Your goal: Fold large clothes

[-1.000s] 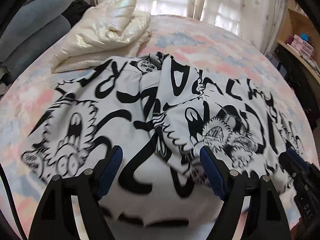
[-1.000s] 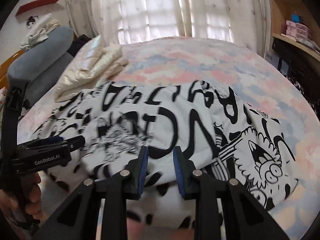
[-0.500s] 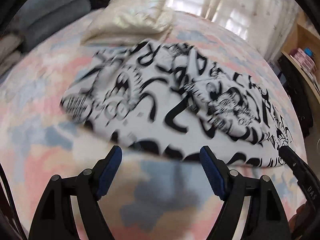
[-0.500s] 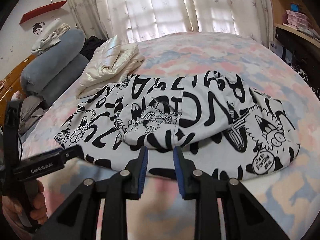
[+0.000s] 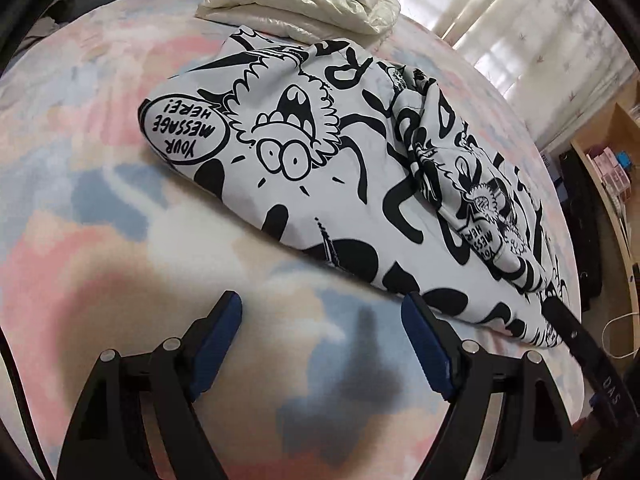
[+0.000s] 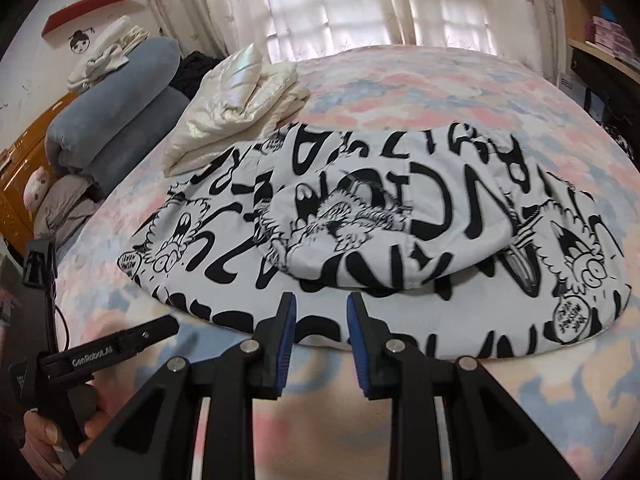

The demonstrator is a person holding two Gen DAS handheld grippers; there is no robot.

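Note:
A large white garment with black cartoon print (image 5: 340, 168) lies folded in a long band on the pastel bed; it also shows in the right wrist view (image 6: 380, 232). A smaller folded part rests on top of it (image 6: 360, 224). My left gripper (image 5: 320, 332) is open and empty, above the bedspread just in front of the garment's near edge. My right gripper (image 6: 320, 320) is empty, its jaws a narrow gap apart, at the near edge of the garment. The left gripper also shows at lower left in the right wrist view (image 6: 120, 344).
A folded cream puffer jacket (image 6: 236, 108) lies behind the garment. Rolled blue-grey bedding (image 6: 116, 100) sits at the bed's left side. Shelves (image 5: 608, 168) stand to the right. Curtains (image 6: 360, 4) hang behind the pink and blue bedspread (image 5: 80, 208).
Both grippers have pulled back from over the garment to its near edge. The left gripper has swung left, so the garment now lies up and right of it.

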